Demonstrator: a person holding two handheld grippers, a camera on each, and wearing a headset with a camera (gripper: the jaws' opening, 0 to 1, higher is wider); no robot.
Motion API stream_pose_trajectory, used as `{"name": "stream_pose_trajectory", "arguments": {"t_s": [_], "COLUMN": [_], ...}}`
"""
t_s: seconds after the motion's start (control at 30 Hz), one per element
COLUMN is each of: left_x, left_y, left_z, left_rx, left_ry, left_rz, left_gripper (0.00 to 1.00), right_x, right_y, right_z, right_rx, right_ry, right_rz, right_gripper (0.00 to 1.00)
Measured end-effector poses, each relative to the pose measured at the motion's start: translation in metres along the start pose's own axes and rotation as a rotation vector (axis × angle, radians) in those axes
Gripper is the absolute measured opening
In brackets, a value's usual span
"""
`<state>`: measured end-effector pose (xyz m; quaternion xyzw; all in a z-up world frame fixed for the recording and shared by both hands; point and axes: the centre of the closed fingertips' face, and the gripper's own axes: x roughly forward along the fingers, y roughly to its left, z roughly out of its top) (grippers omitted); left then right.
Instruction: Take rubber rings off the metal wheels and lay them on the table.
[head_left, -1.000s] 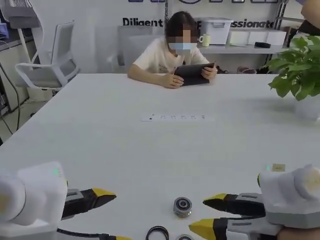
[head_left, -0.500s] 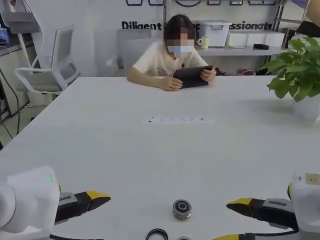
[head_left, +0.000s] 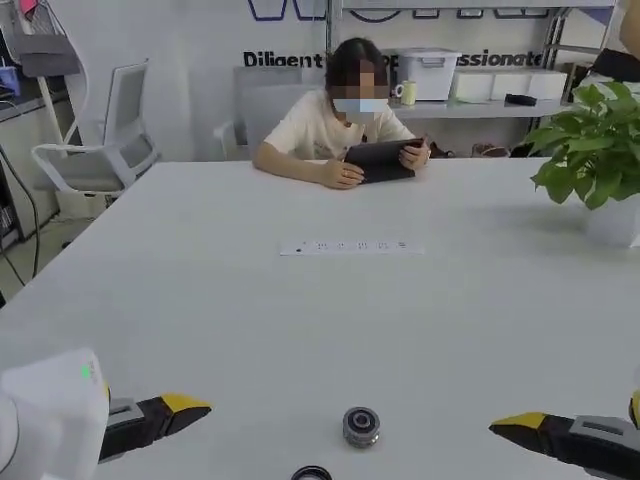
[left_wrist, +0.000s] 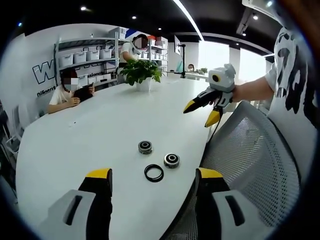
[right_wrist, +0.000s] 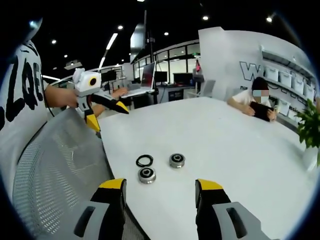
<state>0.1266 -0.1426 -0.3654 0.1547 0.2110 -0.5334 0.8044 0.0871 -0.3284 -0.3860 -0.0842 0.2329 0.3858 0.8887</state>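
While the left gripper (left_wrist: 155, 175) and right gripper (right_wrist: 160, 184) hover wide open, two metal wheels (right_wrist: 177, 160) (right_wrist: 147, 175) and a seemingly loose rubber ring (right_wrist: 144, 160) lie between them on the counter (right_wrist: 225, 135).

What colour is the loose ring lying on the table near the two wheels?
Black. The loose ring shows best in the left gripper view.

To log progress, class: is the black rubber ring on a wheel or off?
Off. The rubber ring lies flat on the table, around neither the near wheel nor the far wheel.
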Motion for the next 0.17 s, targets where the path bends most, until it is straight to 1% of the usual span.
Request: {"name": "stream_pose_trajectory", "arguments": {"t_s": [0.07,0.17], "left_x": [-0.0005,-0.001], "left_y": [-0.0008,-0.0006], "left_z": [0.001,0.0019], "left_rx": [0.0,-0.003], "left_ry": [-0.002,-0.006], "left_rz": [0.001,0.006], "left_gripper": [0.65,0.65], "right_x": [-0.0044,-0.0092], "right_y": [-0.0003,-0.0007], "right_z": [-0.0008,-0.0012], "right_rx": [-0.011,-0.01], "right_ry": [0.004,0.001], "right_rz": [-0.005,-0.011], "right_gripper": [0.54,0.54]}}
